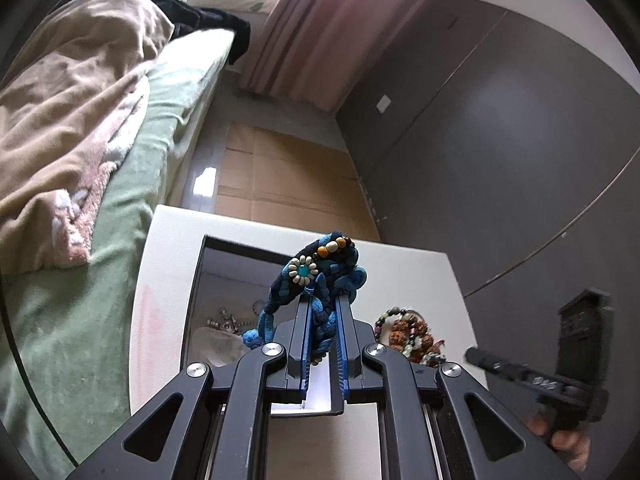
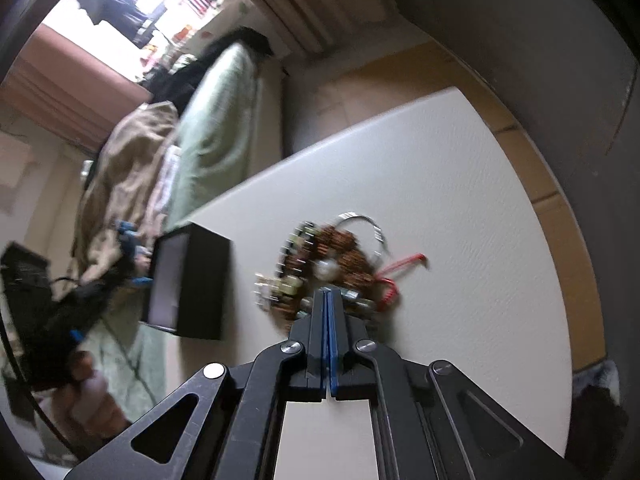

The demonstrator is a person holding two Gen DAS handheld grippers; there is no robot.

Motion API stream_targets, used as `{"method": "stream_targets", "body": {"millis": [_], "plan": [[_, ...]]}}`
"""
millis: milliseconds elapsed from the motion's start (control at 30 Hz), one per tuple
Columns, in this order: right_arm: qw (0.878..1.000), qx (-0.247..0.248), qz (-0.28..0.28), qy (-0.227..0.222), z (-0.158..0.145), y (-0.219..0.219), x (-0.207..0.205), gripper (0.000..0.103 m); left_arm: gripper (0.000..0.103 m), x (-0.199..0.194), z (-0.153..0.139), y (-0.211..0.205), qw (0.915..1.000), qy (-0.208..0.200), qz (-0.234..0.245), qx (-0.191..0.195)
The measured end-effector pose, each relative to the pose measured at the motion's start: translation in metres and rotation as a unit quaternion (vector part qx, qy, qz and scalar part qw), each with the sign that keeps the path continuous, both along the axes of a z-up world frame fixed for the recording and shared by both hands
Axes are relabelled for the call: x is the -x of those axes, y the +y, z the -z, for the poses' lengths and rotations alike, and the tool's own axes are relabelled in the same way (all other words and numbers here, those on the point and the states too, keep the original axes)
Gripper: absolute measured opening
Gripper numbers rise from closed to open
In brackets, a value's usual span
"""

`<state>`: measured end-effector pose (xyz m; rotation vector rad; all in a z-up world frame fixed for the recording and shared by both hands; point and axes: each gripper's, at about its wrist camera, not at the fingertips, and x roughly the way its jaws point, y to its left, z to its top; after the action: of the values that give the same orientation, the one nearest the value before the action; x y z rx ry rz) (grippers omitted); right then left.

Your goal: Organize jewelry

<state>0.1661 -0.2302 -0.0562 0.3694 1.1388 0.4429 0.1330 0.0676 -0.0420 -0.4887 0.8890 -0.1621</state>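
Two grippers work over one white table (image 2: pixel 440 184), and one black box (image 1: pixel 224 276) stands open on it. The left gripper (image 1: pixel 325 300) pinches one blue braided bracelet (image 1: pixel 320 276) between its blue pads and holds it above the box. The bracelet is of woven cord in dark and light blue. It carries a round flower of pale beads around a turquoise centre, and next to it a short row of orange, cream and brown beads. One knotted end hangs down at the left of the fingers.

The right gripper (image 2: pixel 328 292) has its jaws pressed together with nothing visible between them. Its tip is just at the near edge of one heap of jewelry (image 2: pixel 328 260) on the table, to the right of the box; I cannot tell if it touches.

In the heap I see rough red-brown seed beads, smooth pale green and dark beads, one thin silver bangle (image 2: pixel 364 220) and one red cord (image 2: pixel 400 268). The picture is blurred, so I cannot count the strands.

Inside the box, which has a grey lining, lie some small silver pieces (image 1: pixel 228 320); their number is not clear. The box is square with matte black walls. The table top has a fine grainy texture.
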Motion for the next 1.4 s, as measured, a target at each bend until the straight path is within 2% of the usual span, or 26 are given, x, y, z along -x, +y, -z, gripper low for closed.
{"method": "stream_targets", "body": {"millis": [100,167,267,300,367,400,433,467,667,700,833,933,1033,1133,1200,1233,1267,1400], "plan": [[1.0,-0.015,-0.002,-0.012,-0.009,0.002,0.001,0.002,0.011,-0.003,0.006,0.0,0.9999,0.011,0.001,-0.006],[0.999,0.025,0.004,-0.025,-0.014,0.005,0.002,0.002,0.011,-0.002,0.007,0.0,0.9999,0.013,0.001,-0.004],[0.999,0.042,0.005,0.002,-0.005,0.003,-0.002,0.003,0.011,0.0,0.005,0.002,0.9999,0.009,0.001,-0.006],[0.999,0.046,0.002,0.013,0.001,0.001,-0.004,0.006,0.011,0.0,0.005,0.002,0.9999,0.009,0.001,-0.006],[0.998,0.061,0.007,0.026,0.01,-0.003,-0.005,0.022,0.011,0.0,0.004,0.001,0.9999,0.009,0.0,-0.005],[0.998,0.064,0.011,0.027,0.013,-0.005,-0.006,0.041,0.011,0.0,0.005,0.001,0.9999,0.009,-0.001,-0.004],[0.997,0.066,0.014,0.027,0.015,-0.006,-0.006,0.051,0.011,0.0,0.004,0.0,0.9999,0.009,-0.001,-0.004],[0.997,0.069,0.014,0.027,0.017,-0.007,-0.006,0.052,0.011,0.0,0.004,0.0,0.9999,0.009,0.0,-0.004],[0.997,0.065,0.0,0.047,0.033,-0.003,-0.009,0.052,0.011,0.0,0.004,-0.001,0.9999,0.01,0.002,-0.007],[0.996,0.067,-0.004,0.049,0.036,-0.001,-0.01,0.049,0.011,-0.001,0.005,-0.001,0.9999,0.012,0.001,-0.007],[0.997,0.045,-0.008,0.057,0.042,0.002,-0.013,0.016,0.011,-0.003,0.01,-0.002,0.9997,0.023,0.002,-0.008],[0.998,0.055,-0.005,0.038,0.032,0.002,-0.008,0.016,0.011,-0.008,0.016,0.0,0.9995,0.031,0.003,0.006],[0.999,0.034,-0.002,0.024,0.017,0.001,-0.004,0.016,0.013,-0.011,0.019,0.004,0.9989,0.042,-0.002,0.02],[0.999,0.033,-0.004,0.014,0.007,0.001,0.0,0.016,0.016,-0.009,0.017,0.008,0.9989,0.038,-0.009,0.026],[0.999,0.039,-0.011,0.022,0.01,0.003,0.0,0.016,0.029,-0.009,0.017,0.011,0.9988,0.039,-0.011,0.028],[0.998,0.044,-0.011,0.031,0.014,0.002,0.0,0.016,0.042,-0.008,0.017,0.012,0.9988,0.039,-0.013,0.029],[0.998,0.054,-0.009,0.041,0.02,0.003,-0.002,0.016,0.05,-0.007,0.017,0.014,0.9987,0.036,-0.017,0.031],[0.995,0.071,0.001,0.074,0.038,-0.004,-0.006,0.016,0.052,-0.004,0.012,0.017,0.9988,0.025,-0.023,0.036]]}}
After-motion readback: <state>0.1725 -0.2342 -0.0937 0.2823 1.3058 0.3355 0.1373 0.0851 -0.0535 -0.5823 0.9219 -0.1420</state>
